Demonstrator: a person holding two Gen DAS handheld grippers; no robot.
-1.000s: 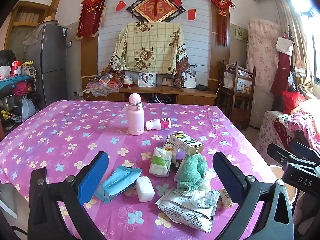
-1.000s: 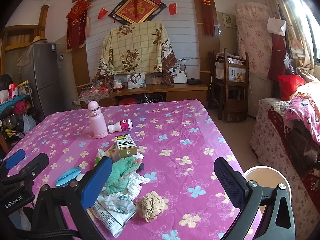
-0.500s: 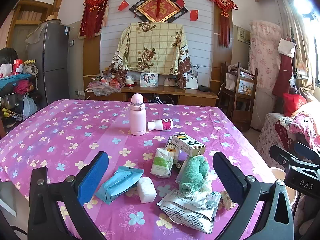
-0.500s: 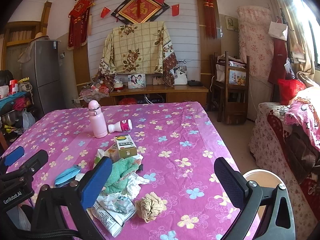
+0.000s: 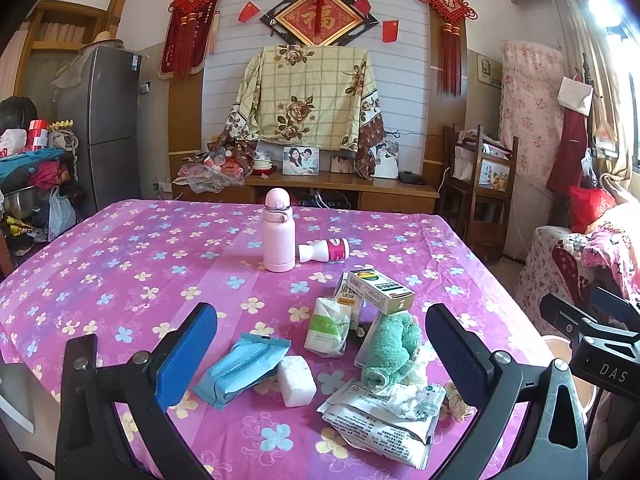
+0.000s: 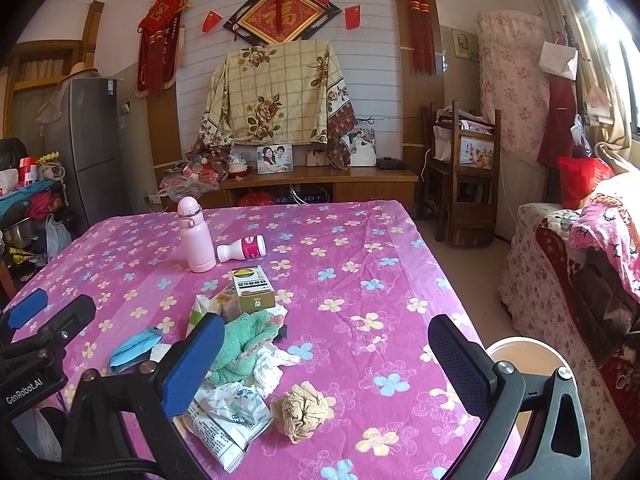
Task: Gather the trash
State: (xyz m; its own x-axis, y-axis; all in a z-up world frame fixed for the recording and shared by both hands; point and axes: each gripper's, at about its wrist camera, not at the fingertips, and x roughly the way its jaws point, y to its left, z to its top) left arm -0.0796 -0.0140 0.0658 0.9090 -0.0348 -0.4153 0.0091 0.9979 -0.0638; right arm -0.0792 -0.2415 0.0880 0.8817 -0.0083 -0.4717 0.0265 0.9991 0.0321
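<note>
Both views tilted slightly since earlier; trash unmoved, collection not begun. Left gripper [image 5: 320,356], right gripper [image 6: 324,364] wide, empty. Paper ball [image 6: 305,411] just ahead; probable bin [image 6: 524,354] right.

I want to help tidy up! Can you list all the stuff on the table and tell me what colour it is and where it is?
Flask: 1, pink, upright, table middle.
Small bottle: 1, white and pink, lying beside the flask.
Box: 1, green and white, on top of the pile.
Towel: 1, green, in the pile.
Tissue pack: 1, white-green, left of the towel.
Wipes pack: 1, blue, near edge.
White block: 1, beside the wipes pack.
Printed wrapper: 1, white, near edge.
Paper ball: 1, brown, crumpled, right of the pile.
Bin: 1, white, on the floor by the table.
Left gripper: open.
Right gripper: open.
</note>
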